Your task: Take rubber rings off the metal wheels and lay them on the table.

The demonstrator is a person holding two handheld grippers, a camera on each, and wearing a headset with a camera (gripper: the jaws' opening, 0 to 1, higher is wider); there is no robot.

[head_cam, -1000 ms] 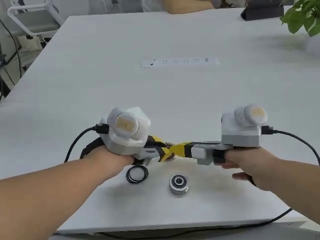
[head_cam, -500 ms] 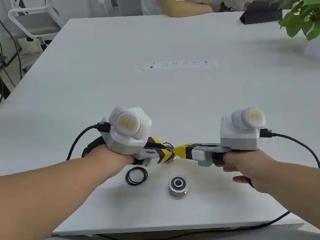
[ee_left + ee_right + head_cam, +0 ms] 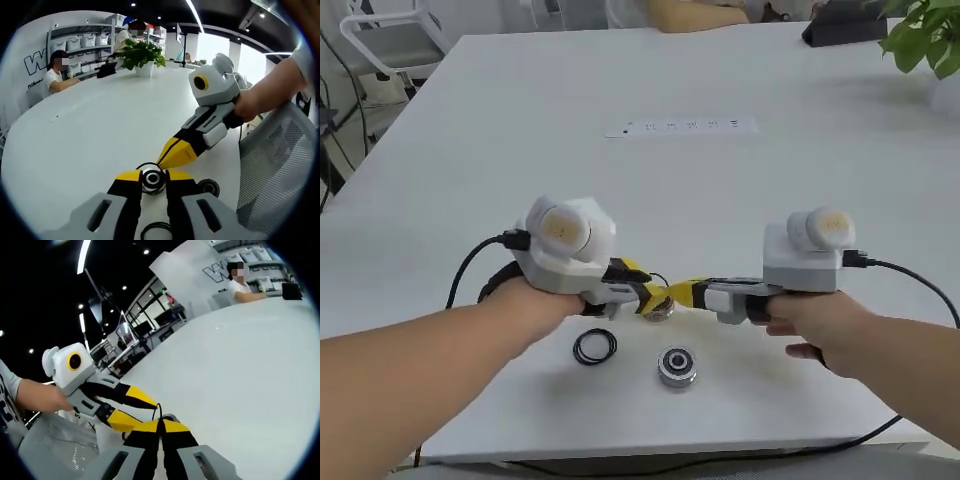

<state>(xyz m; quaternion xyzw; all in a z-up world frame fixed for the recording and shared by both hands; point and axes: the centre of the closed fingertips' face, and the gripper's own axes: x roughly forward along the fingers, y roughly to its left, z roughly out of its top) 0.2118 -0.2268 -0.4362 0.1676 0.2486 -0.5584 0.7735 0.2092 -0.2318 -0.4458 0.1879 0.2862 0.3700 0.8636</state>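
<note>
My left gripper is shut on a small metal wheel, held just above the white table. My right gripper meets it tip to tip and is shut on the wheel's thin black rubber ring, which stands partly off the wheel. In the right gripper view the left gripper comes in from the left. A loose black rubber ring lies flat on the table below the left hand. A second metal wheel stands near the front edge; it is also seen as the wheel beside the left jaws.
A white power strip lies mid-table. A green plant stands at the far right corner. A person sits at the far end of the table. Black cables trail from both grippers, one over the front edge.
My left gripper has risen slightly and tilted with the wheel in it. The right gripper stays at the wheel. The loose ring and second wheel have not moved.
</note>
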